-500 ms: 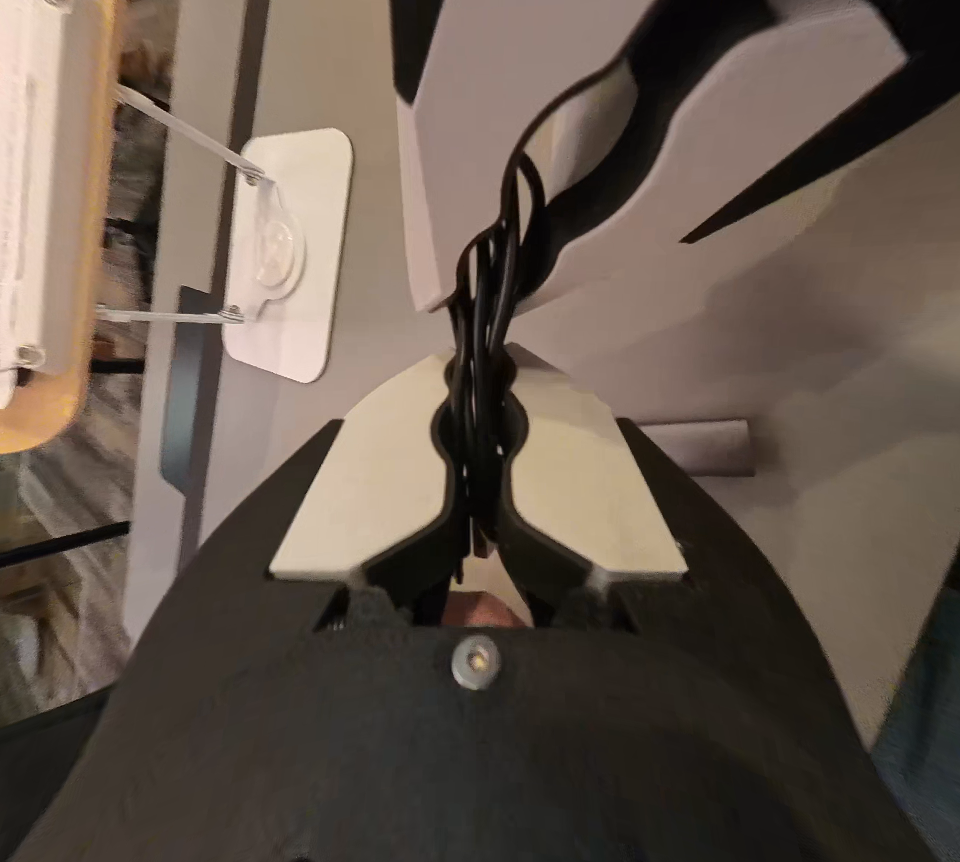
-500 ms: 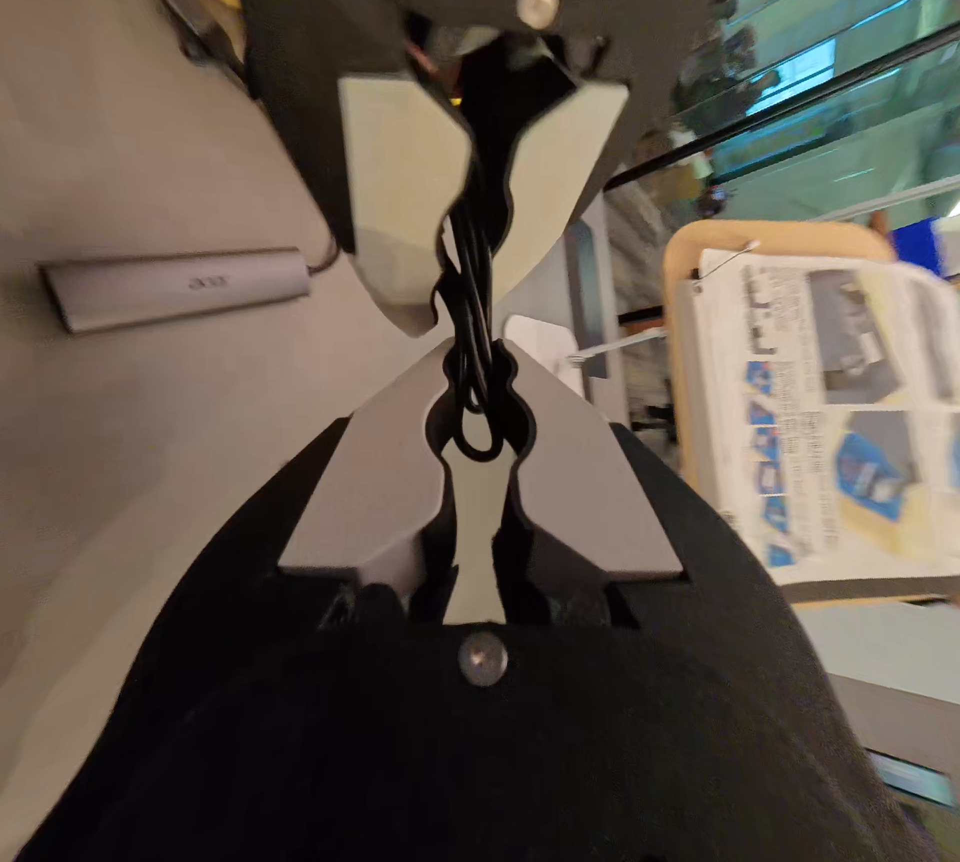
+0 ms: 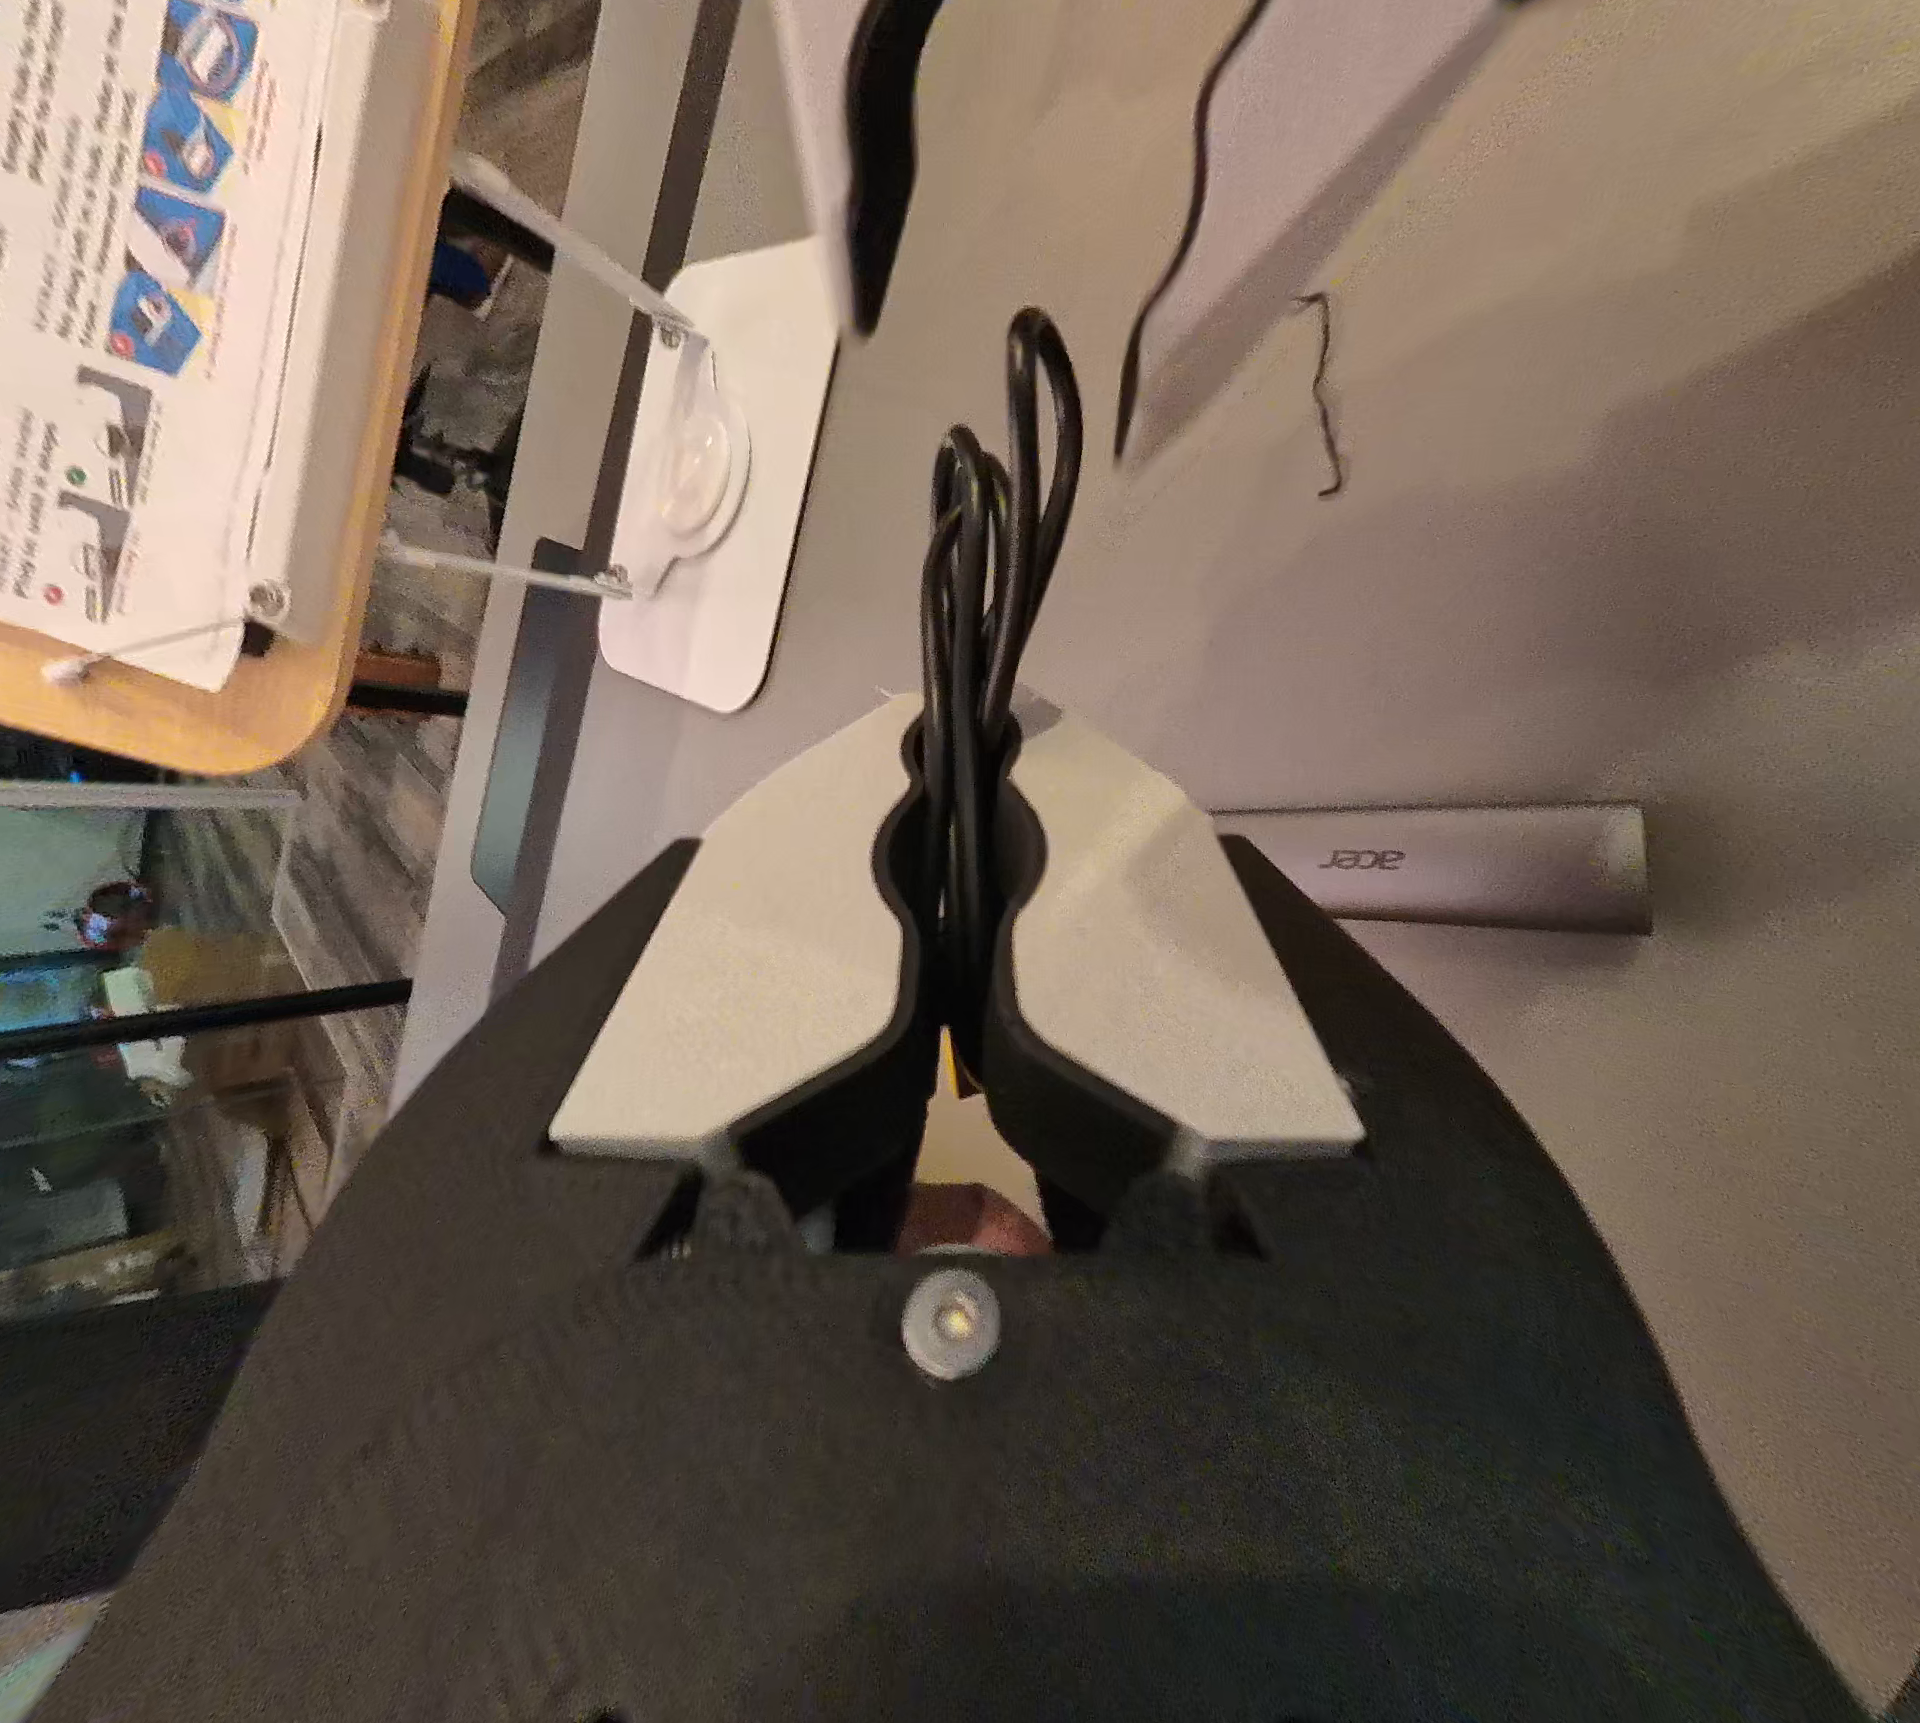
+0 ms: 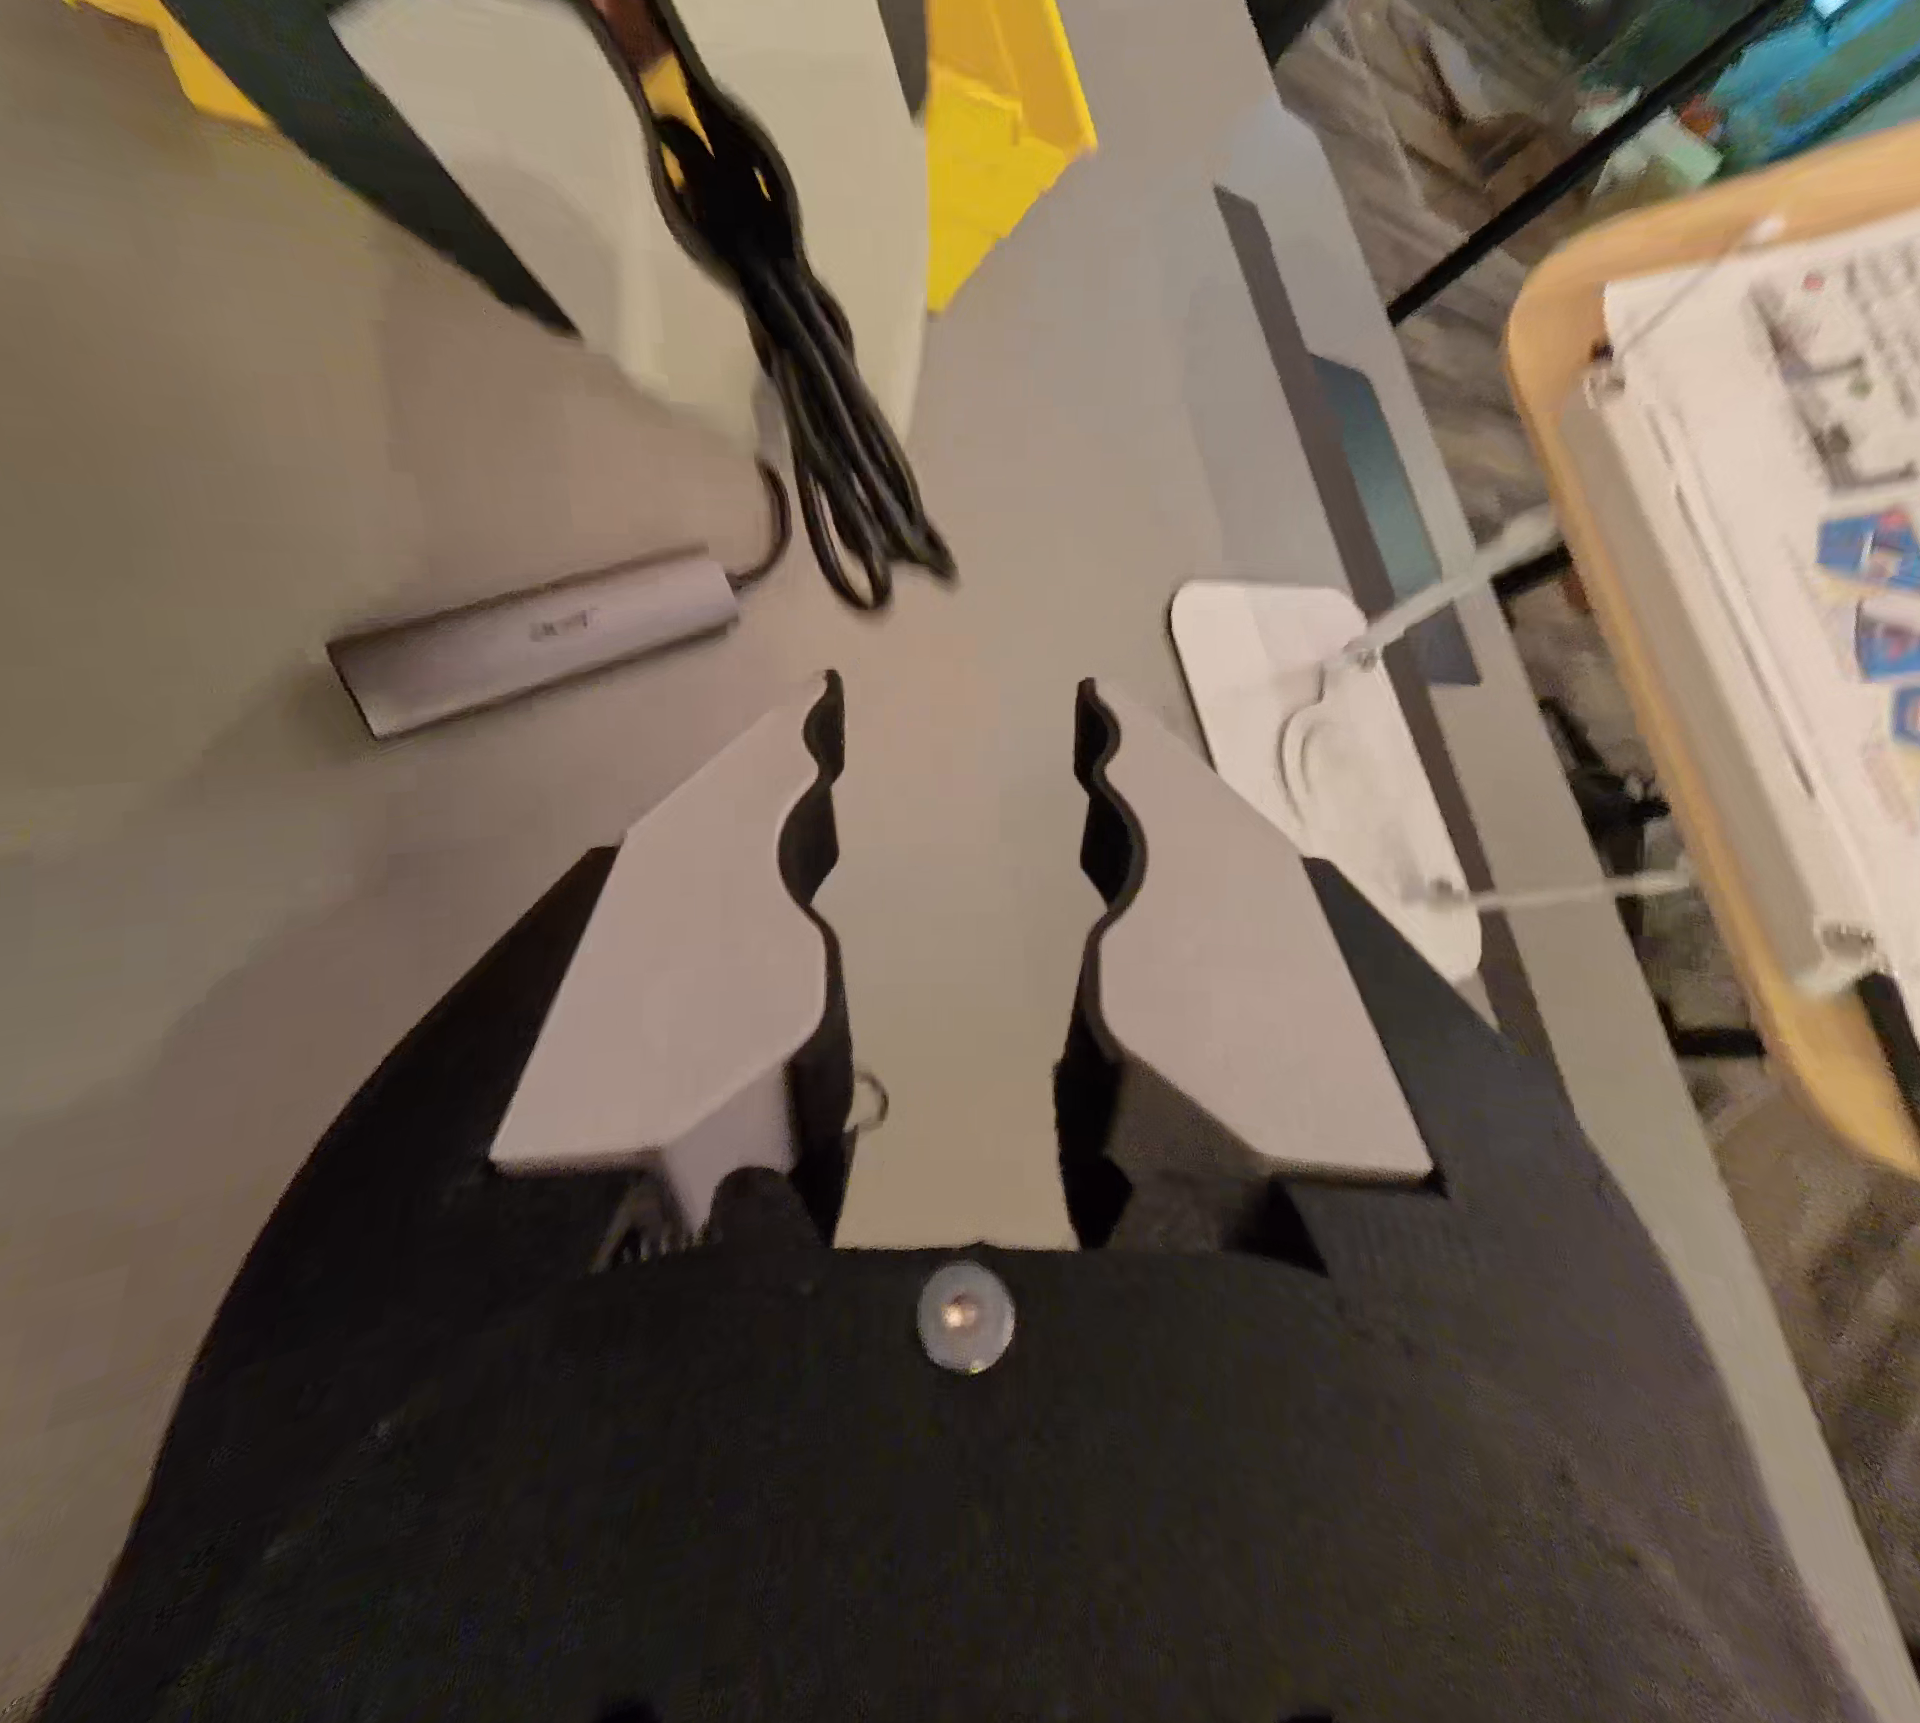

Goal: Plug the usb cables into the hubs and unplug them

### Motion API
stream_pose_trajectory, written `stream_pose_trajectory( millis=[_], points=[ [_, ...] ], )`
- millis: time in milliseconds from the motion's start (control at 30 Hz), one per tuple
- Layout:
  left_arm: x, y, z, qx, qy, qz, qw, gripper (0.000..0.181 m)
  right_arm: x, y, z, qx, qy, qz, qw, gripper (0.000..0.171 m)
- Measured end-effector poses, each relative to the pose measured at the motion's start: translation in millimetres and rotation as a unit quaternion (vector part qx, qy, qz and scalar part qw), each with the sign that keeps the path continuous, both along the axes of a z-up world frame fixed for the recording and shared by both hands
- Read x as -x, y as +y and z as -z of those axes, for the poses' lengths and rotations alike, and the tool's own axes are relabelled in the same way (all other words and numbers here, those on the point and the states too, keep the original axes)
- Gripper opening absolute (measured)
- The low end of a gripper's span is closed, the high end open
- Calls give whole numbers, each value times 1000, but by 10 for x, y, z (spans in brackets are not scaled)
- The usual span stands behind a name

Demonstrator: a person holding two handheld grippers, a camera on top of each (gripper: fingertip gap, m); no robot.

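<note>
left gripper (image 3: 961, 717): clamped on a folded black cable bundle (image 3: 987, 593), loops sticking out past its tips above the grey table (image 3: 1558, 530) | right gripper (image 4: 956, 697): jaws spread, holding nothing | grey hub (image 4: 540, 634): flat on table, just beside the hanging cable | yellow bin (image 4: 997, 115): behind

Left gripper (image 3: 961, 738) clamped tight, right gripper (image 4: 958, 707) spread wide, tips facing each other.
</note>
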State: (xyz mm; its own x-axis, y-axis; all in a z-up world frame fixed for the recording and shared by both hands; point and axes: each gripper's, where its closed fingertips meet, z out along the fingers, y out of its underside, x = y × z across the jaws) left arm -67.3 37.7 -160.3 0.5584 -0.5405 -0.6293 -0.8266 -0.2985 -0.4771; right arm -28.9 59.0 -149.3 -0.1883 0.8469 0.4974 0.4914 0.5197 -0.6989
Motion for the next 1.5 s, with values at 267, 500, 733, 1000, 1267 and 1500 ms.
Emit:
stream_pose_trajectory(
  millis=[267, 500, 733, 1000, 1267, 1500],
  points=[
    [160, -54, 121, 26, -9, -17, 999, 6, -578, 439, 922, 25, -224, 72, 972, 22],
    [187, -113, 176, 36, -15, -7, 999, 6, -591, 348, 1326, 47, -292, 17, 955, 16],
    [207, -152, 158, 33, -27, -2, 999, 6, -478, 331, 1368, 157, -299, 58, 939, 2],
    [208, -281, 198, 47, -38, 5, 998, 6, -329, 13, 1087, 328, -192, 112, 918, 16],
    [280, -403, 222, 54, -32, 5, 998, 6, -529, 80, 1355, 203, -281, 128, 929, 17],
    [311, -531, 198, 52, -34, 6, 998, 6, -343, -242, 1117, 279, -235, 85, 927, 30]
  ],
)
